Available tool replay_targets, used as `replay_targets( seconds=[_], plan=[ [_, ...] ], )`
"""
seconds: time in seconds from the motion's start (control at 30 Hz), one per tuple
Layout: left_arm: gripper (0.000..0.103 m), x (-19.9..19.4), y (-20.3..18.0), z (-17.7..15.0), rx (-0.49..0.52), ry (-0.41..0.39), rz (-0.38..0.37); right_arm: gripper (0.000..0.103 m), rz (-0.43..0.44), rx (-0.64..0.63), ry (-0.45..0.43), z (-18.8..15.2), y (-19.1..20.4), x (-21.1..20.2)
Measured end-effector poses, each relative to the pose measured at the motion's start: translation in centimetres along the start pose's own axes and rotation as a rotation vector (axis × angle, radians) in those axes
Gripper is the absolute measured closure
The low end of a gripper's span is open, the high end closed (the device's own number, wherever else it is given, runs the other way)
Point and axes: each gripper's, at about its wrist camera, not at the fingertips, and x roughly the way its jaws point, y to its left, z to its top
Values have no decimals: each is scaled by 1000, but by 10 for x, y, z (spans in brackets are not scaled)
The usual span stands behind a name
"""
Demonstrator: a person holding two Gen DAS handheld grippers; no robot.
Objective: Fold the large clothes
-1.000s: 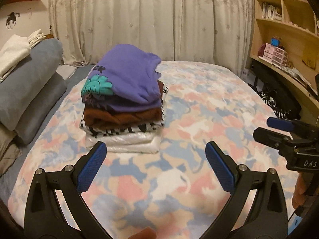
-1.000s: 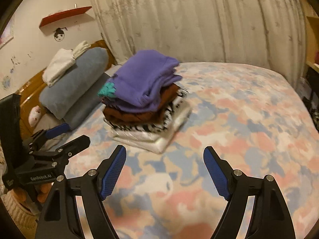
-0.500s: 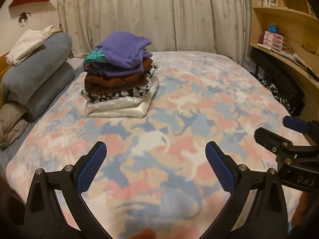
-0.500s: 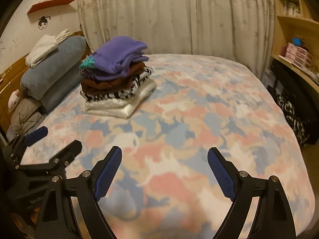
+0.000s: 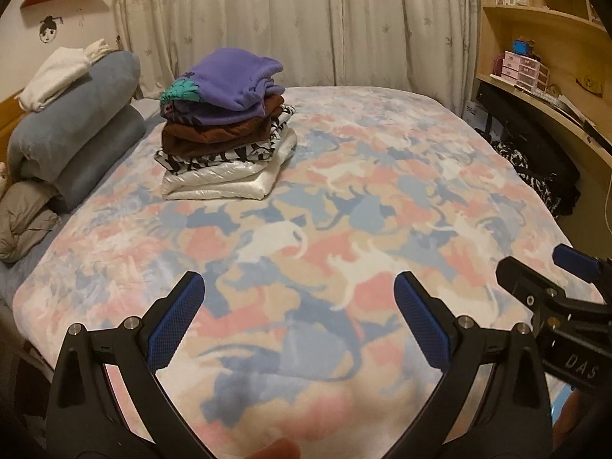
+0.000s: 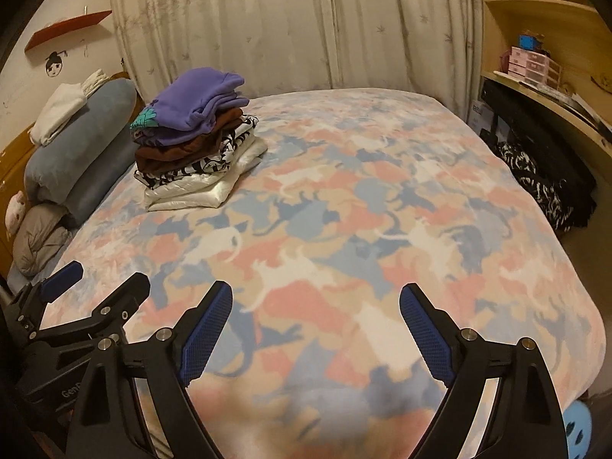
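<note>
Both grippers, left [image 5: 298, 313] and right [image 6: 315, 323], spread, empty, above blanket [image 5: 344, 206]. Stack [image 5: 225, 126] at 11 o'clock finished; fetch next garment, lay flat mid-bed.

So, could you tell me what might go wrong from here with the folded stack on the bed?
1. The stack looks uneven: the purple top bulges and overhangs, so another garment could tip it.
2. It rests on a soft blanket, a poor base if the bed is pressed nearby.
3. Both grippers, left and right, are open and empty; no unfolded garment is in view.
</note>
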Motion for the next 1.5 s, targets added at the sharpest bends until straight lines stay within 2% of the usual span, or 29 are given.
replay_targets(
  seconds=[0.23, 0.6, 1.5],
  plan=[
    [4, -13, 0, 4, -1, 1, -4, 9, 4, 12, -16, 5, -1, -21],
    [4, -22, -4, 1, -3, 16, 1, 8, -51, 29, -19, 9, -4, -40],
    [4, -26, 4, -10, -7, 40, 19, 8, -67, 41, -19, 1, 3, -37]
  ],
)
